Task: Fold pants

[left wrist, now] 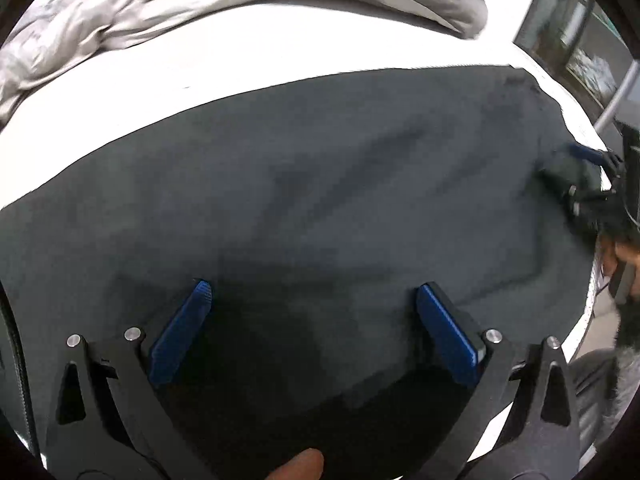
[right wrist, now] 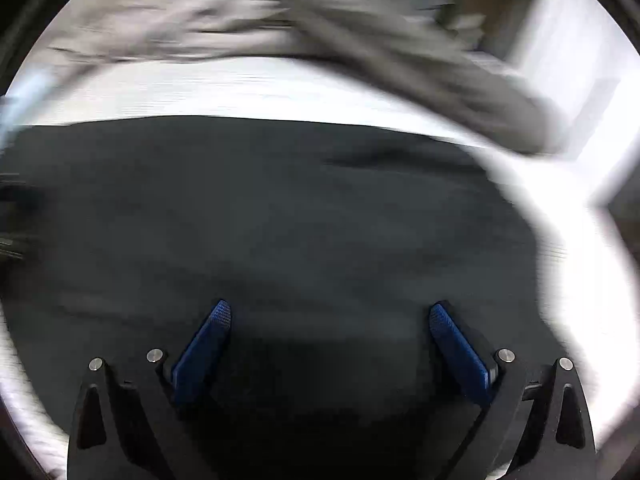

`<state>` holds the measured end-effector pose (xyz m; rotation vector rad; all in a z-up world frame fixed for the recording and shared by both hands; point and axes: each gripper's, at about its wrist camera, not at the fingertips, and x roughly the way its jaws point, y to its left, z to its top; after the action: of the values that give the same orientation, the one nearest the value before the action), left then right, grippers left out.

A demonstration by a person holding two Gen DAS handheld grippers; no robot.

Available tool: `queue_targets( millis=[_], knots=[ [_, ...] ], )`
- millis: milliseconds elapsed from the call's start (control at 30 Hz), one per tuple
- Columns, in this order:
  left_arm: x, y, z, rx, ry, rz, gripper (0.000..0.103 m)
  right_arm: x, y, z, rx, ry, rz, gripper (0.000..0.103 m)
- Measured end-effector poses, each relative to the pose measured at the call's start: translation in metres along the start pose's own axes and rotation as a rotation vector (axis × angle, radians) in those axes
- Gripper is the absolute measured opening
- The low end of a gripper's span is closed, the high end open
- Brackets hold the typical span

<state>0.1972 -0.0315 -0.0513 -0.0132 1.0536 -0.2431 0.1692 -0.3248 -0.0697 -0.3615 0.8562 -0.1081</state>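
Dark navy pants (left wrist: 320,184) lie spread flat on a white table (left wrist: 240,60); they fill the middle of both views (right wrist: 280,208). My left gripper (left wrist: 312,292) hovers just above the near part of the pants, jaws wide open, blue pads (left wrist: 180,332) empty. My right gripper (right wrist: 330,312) is also wide open and empty over the near part of the pants; its view is motion-blurred. The right gripper also shows in the left wrist view (left wrist: 588,172) at the far right edge of the pants; its state there is unclear.
A crumpled grey garment (left wrist: 140,12) lies on the table beyond the pants, also in the right wrist view (right wrist: 360,40). The table's right edge (left wrist: 580,128) runs close to the pants. A hand (left wrist: 620,264) holds the other gripper at right.
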Motion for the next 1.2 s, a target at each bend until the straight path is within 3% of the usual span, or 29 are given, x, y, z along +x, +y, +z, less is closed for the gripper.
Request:
queue_targets(
  millis=[33,67,133,267,400,467,567,667,733,833,867,933,1000,1067,1133,1200],
  knots=[
    [-0.003,0.010,-0.004,-0.020,-0.004,0.004,0.102,0.006,-0.020,-0.006,0.039,0.014,-0.060,0.101],
    [-0.005,0.018,-0.006,-0.030,-0.008,0.010,0.102,0.011,-0.033,-0.010,0.077,0.031,-0.063,0.101],
    [-0.010,0.028,-0.013,-0.033,-0.017,0.006,0.102,0.016,-0.056,-0.014,0.171,0.041,0.005,0.101],
    [-0.026,0.023,-0.013,-0.033,-0.051,0.016,0.102,-0.009,-0.058,-0.005,0.210,-0.009,0.004,0.101],
    [-0.038,-0.003,0.003,0.011,-0.107,-0.042,0.102,-0.044,-0.014,0.015,0.156,-0.089,0.186,0.101],
    [-0.022,-0.017,0.023,0.048,-0.078,-0.025,0.102,-0.044,0.016,0.023,0.110,-0.066,0.258,0.101],
    [0.018,-0.026,0.044,0.067,0.018,-0.003,0.102,-0.006,0.059,0.043,0.037,0.035,0.343,0.101],
    [0.034,-0.016,0.046,0.058,0.051,0.015,0.102,0.031,0.067,0.052,-0.021,0.073,0.281,0.101],
    [0.028,-0.007,0.045,0.054,0.045,0.031,0.102,0.035,0.048,0.050,-0.010,0.063,0.256,0.101],
    [0.025,0.021,0.041,-0.010,0.037,0.042,0.102,0.039,-0.011,0.032,0.058,0.066,0.008,0.100],
    [0.024,0.031,0.040,-0.038,0.032,0.035,0.102,0.044,-0.024,0.028,0.092,0.065,-0.009,0.101],
    [0.022,0.041,0.041,-0.067,0.028,0.030,0.102,0.054,-0.045,0.023,0.178,0.080,0.014,0.101],
    [0.020,0.040,0.042,-0.072,0.026,0.043,0.102,0.053,-0.049,0.028,0.185,0.079,-0.059,0.102],
    [0.016,0.031,0.044,-0.060,0.019,0.059,0.102,0.046,-0.045,0.039,0.194,0.077,-0.057,0.101],
    [0.009,0.025,0.048,-0.043,-0.001,0.038,0.102,0.031,-0.041,0.044,0.203,0.036,-0.040,0.101],
    [0.009,0.015,0.059,-0.026,-0.027,0.032,0.102,0.014,-0.023,0.056,0.191,0.000,0.046,0.101]
  ],
)
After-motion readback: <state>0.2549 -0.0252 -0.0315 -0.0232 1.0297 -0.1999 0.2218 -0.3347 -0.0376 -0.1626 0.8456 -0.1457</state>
